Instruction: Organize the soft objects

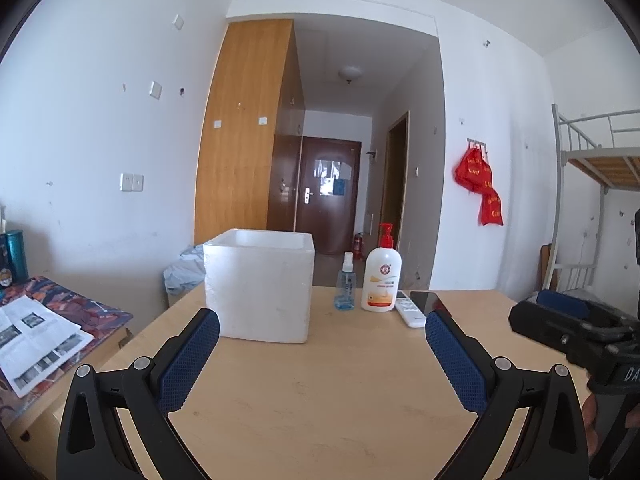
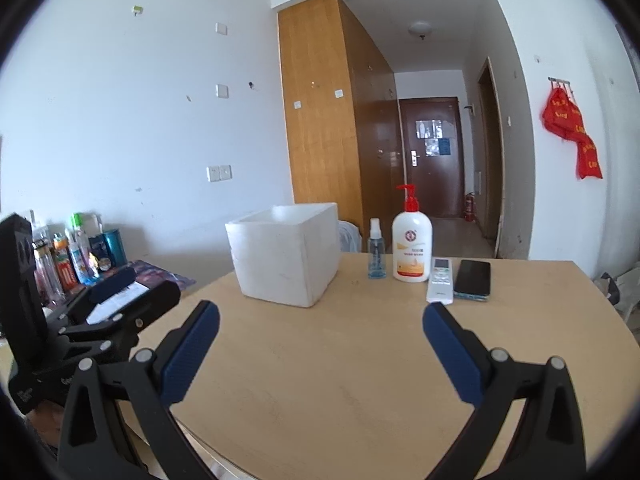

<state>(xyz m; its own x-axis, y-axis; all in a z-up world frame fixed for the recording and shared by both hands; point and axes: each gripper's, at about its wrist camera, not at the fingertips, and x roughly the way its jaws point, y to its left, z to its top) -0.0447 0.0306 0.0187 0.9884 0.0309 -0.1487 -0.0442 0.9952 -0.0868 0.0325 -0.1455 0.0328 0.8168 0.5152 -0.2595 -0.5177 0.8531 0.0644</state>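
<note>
A white foam box [image 1: 259, 288] stands open-topped on the wooden table [image 1: 320, 392], and shows in the right wrist view [image 2: 286, 254] too. My left gripper [image 1: 322, 328] is open and empty, held above the table just in front of the box. My right gripper [image 2: 321, 320] is open and empty, also above the table, to the right of the left one. The left gripper's body shows at the left of the right wrist view [image 2: 100, 320]; the right gripper's body shows at the right of the left wrist view [image 1: 576, 332]. No soft object is in view on the table.
A small spray bottle [image 2: 375, 254], a white pump bottle [image 2: 412, 246], a white remote [image 2: 441, 280] and a phone [image 2: 473, 279] stand right of the box. A side table with newspaper [image 1: 36, 336] and several bottles [image 2: 76, 252] is at left. A bunk bed [image 1: 592, 184] is at right.
</note>
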